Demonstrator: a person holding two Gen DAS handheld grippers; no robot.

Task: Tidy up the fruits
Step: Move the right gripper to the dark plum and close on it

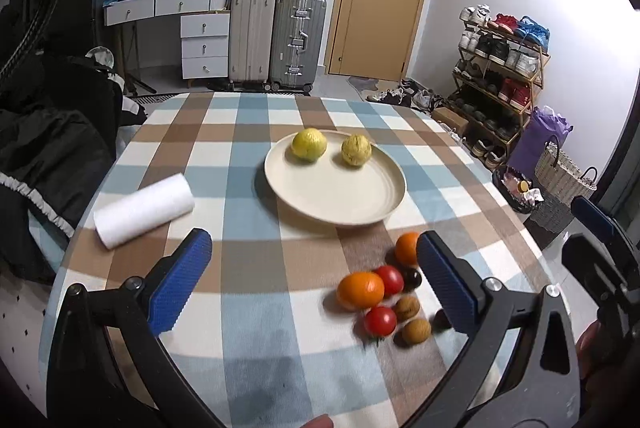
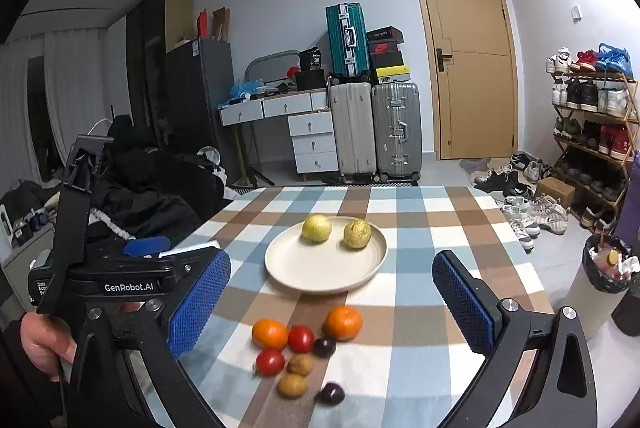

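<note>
Fruits sit in two groups: two yellow ones (image 1: 309, 145) on my cream plate (image 1: 336, 200) at twelve o'clock, and oranges (image 2: 343, 323), tomatoes (image 2: 301, 339), dark plums (image 2: 331, 393) and brown ones (image 2: 292, 385) loose on the checked tablecloth (image 2: 408, 240). My left gripper (image 1: 314, 282) and right gripper (image 2: 332, 302) are both spread, holding nothing. Only the left view shows the paper roll (image 1: 144, 211) at ten o'clock.

Plate (image 2: 320, 276) mid-table (image 2: 420, 228), two fruits (image 2: 316, 228) on its far side; small fruit cluster (image 2: 304, 348) before it; paper roll (image 1: 144, 210) left.
</note>
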